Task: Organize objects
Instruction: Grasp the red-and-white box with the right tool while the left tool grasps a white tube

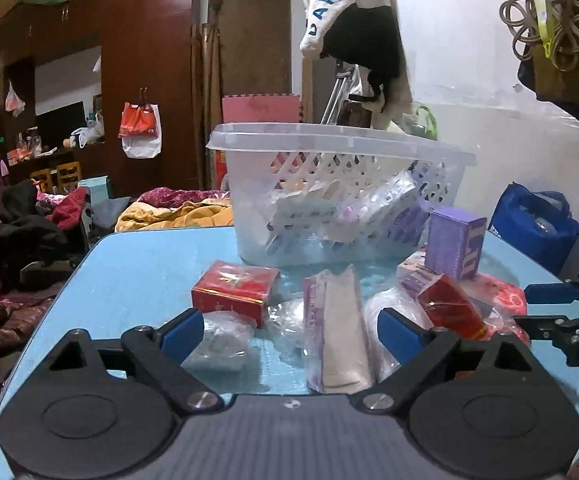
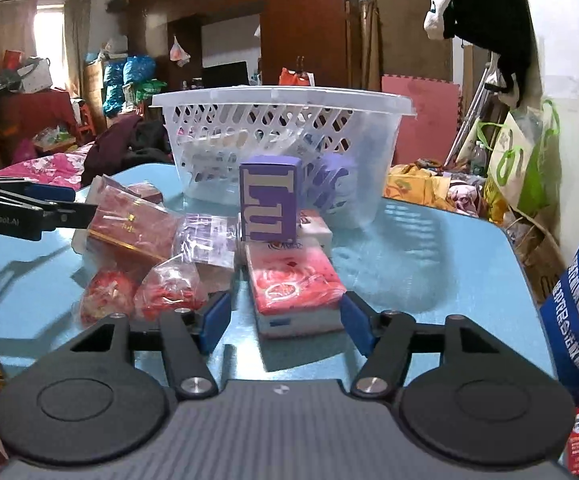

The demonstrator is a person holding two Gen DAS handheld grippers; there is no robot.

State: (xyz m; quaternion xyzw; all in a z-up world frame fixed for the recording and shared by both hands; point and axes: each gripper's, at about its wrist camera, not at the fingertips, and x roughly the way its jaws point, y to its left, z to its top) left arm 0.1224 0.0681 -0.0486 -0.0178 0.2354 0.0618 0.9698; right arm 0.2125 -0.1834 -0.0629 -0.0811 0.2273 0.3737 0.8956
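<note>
Right gripper [image 2: 285, 320] straddled the red tissue pack [image 2: 295, 292], jaws open, not yet pressing. Left gripper [image 1: 289, 332] gaped over the white pouch [image 1: 337, 328]. Purple box [image 2: 269, 202] close behind could topple if nudged.

Both pictures are evenly lit, with soft indoor light. In the right wrist view, daylight enters through a curtained window [image 2: 51, 30] in the upper left and is overexposed. The blue table [image 2: 429, 264] shows pale glare and soft shadows. Fisheye distortion bends the edges. Details look slightly soft and smeared everywhere.
</note>
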